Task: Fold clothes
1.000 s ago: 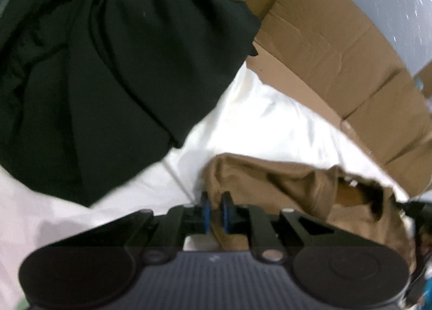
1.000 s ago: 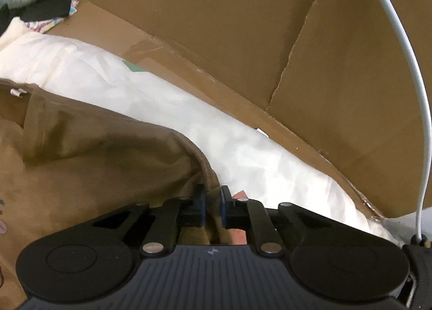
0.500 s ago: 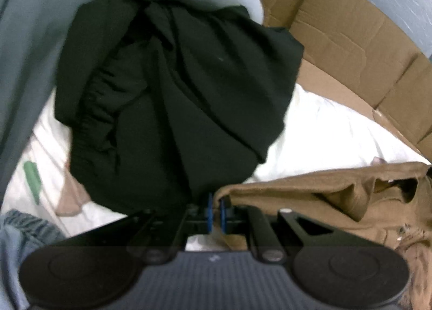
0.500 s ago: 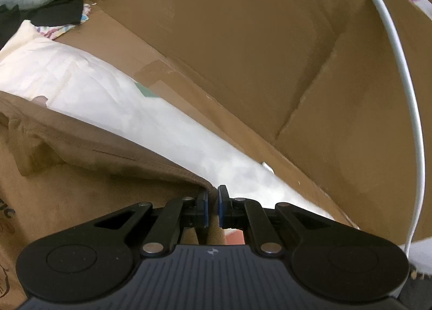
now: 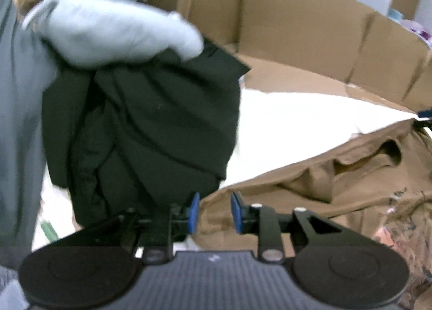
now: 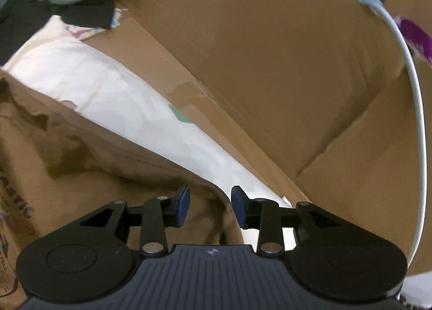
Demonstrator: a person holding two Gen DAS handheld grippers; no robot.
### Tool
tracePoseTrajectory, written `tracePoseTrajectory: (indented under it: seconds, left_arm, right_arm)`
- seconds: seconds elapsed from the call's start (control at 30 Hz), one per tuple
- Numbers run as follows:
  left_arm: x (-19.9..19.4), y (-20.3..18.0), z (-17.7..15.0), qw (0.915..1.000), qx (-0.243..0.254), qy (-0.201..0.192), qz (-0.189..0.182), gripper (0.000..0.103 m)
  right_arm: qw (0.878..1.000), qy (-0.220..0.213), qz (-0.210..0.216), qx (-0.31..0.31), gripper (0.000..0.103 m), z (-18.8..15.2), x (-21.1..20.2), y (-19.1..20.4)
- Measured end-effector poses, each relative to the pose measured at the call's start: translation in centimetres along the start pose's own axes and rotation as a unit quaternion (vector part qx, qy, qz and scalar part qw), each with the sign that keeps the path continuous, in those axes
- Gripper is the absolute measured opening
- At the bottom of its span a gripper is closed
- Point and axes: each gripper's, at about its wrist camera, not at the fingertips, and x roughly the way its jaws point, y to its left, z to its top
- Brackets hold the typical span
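Surroundings: brown corrugated cardboard walls (image 6: 270, 72) rise ahead of and to the right of the right tongs (image 6: 210, 206), and also ahead of the left tongs (image 5: 213, 213). A white sheet (image 5: 291, 121) covers the surface ahead of both. A crumpled black garment (image 5: 151, 132) lies ahead-left of the left tongs, just beside its left pad, with a pale grey-blue cloth (image 5: 108, 32) bunched above it. A white cable (image 6: 413, 110) curves down the right edge of the right wrist view.

Task item: the brown cotton garment (image 5: 310, 183) lies spread on the white sheet, wrinkled, with a ridged upper edge and printed lettering near the left edge of the right wrist view. Its left corner sits between the blue pads of the left tongs; its right corner sits between those of the right tongs (image 6: 108, 175).

Tong state: both are released, pads apart, cloth between them ungripped.
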Motion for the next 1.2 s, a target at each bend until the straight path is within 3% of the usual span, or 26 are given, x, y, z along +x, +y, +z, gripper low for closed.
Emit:
tracePoseTrajectory:
  seconds: [0.1, 0.23, 0.43, 0.8, 0.9, 0.97, 1.03, 1.1, 1.17, 1.2]
  left_arm:
    - [-0.7, -0.3, 0.2, 0.9996, 0.021, -0.012, -0.013, 0.028]
    - [3.1, -4.4, 3.5, 0.9981, 0.054, -0.006, -0.029, 0.028]
    - [5.3, -6.6, 3.4, 0.9958, 0.083, 0.017, -0.035, 0.03]
    - [7.6, -9.4, 3.8, 0.985, 0.164, 0.018, -0.052, 0.033]
    - [8.4, -10.0, 3.7, 0.9783, 0.199, 0.022, -0.055, 0.036]
    - [9.2, -10.3, 3.7, 0.9757, 0.212, 0.025, -0.047, 0.05]
    - [9.8, -10.2, 3.7, 0.9757, 0.213, 0.026, -0.044, 0.054]
    - [10.2, -10.1, 3.7, 0.9758, 0.211, 0.027, -0.05, 0.052]
    - [10.5, -10.0, 3.7, 0.9756, 0.21, 0.028, -0.058, 0.039]
    - [10.5, -10.0, 3.7, 0.9752, 0.212, 0.025, -0.06, 0.032]
  right_arm:
    - [1.0, -0.014, 0.013, -0.008, 0.041, 0.7, -0.6, 0.5]
    - [0.999, -0.022, 0.037, -0.025, 0.041, 1.4, -0.7, 1.7]
    - [0.996, -0.016, 0.056, -0.074, 0.041, 2.0, 0.4, 4.7]
    - [0.987, -0.013, 0.076, -0.142, 0.041, 3.0, 2.0, 9.4]
    - [0.984, -0.003, 0.078, -0.162, 0.041, 3.3, 2.5, 10.5]
    - [0.982, 0.007, 0.076, -0.172, 0.041, 3.4, 3.1, 11.0]
    - [0.981, 0.013, 0.073, -0.182, 0.041, 3.4, 3.5, 11.3]
    - [0.98, 0.016, 0.074, -0.185, 0.04, 3.4, 3.9, 11.4]
    - [0.98, 0.02, 0.077, -0.184, 0.038, 3.5, 4.2, 11.4]
    - [0.98, 0.021, 0.079, -0.182, 0.025, 3.6, 4.3, 11.4]
